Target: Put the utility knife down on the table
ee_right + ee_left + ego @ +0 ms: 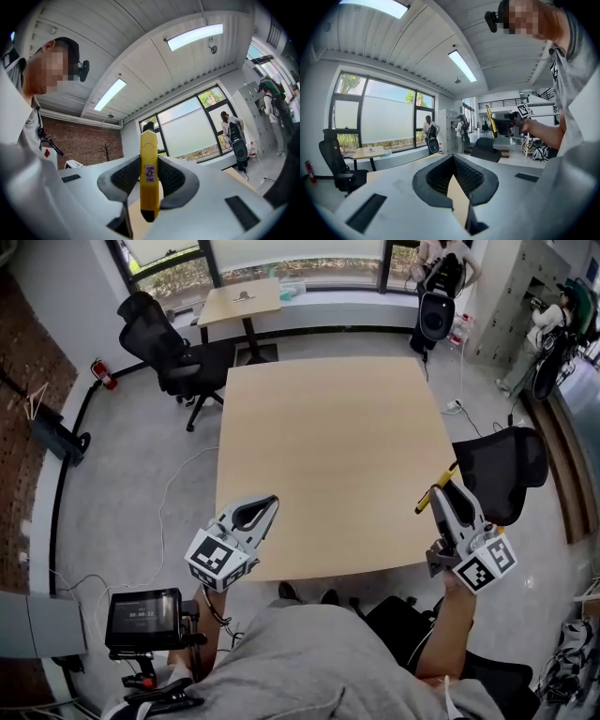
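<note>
A yellow utility knife point(435, 491) is held in my right gripper point(441, 487), which is shut on it just past the right edge of the wooden table point(328, 418). The knife points up and toward the table. In the right gripper view the knife point(149, 178) stands upright between the grey fingers point(176, 180), a small label on its body. My left gripper point(271, 502) hovers over the table's near left corner, shut with nothing in it. From the left gripper view its tips point(452, 157) touch, and the right gripper point(506, 123) with the knife point(489, 115) shows across the room.
A black office chair point(502, 465) stands close to the table's right edge, beside my right gripper. Another black chair point(164, 343) and a small table point(242, 301) are at the back left. A speaker point(436, 315) stands at the back right. Cables lie on the floor.
</note>
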